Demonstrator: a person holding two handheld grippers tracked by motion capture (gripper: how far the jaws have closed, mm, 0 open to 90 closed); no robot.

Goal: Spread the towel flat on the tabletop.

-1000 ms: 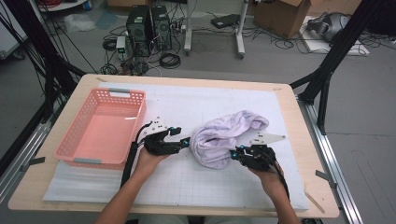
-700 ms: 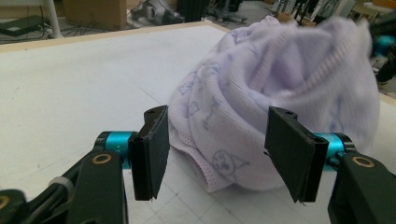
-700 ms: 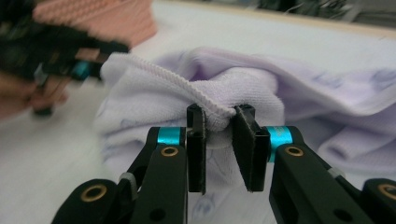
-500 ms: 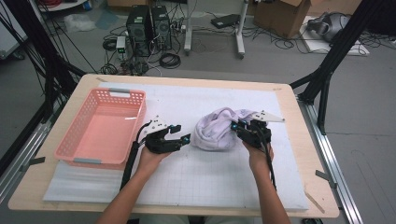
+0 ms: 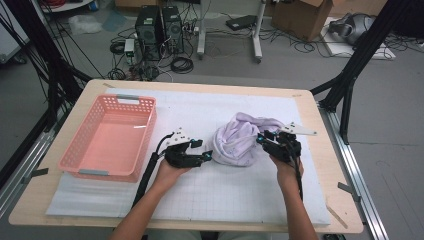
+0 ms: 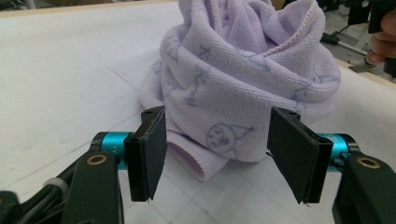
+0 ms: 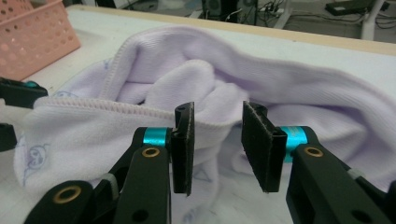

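A lilac towel [image 5: 237,140] with small printed figures lies bunched in a heap on the white mat [image 5: 210,200]. My left gripper [image 5: 206,156] sits at the heap's left side, low over the mat. In the left gripper view its jaws [image 6: 217,154] stand wide open, with the towel [image 6: 243,79] just ahead of them and its bottom fold reaching toward the gap. My right gripper [image 5: 262,140] is at the heap's right side. Its jaws [image 7: 217,144] have just been opening and stand apart, with a fold of the towel [image 7: 187,79] close behind the gap and no pad pressing on it.
A pink plastic basket [image 5: 70,162] stands empty on the left of the table, and its corner [image 7: 37,32] appears in the right gripper view. The mat lies on a wooden table [image 5: 330,165]. Black frame legs, cables and computer cases stand on the floor beyond.
The right gripper has moved back and left along the towel's right side and opened its jaws. The towel, spread to the right before, is now a tighter heap. The left gripper edged toward it.
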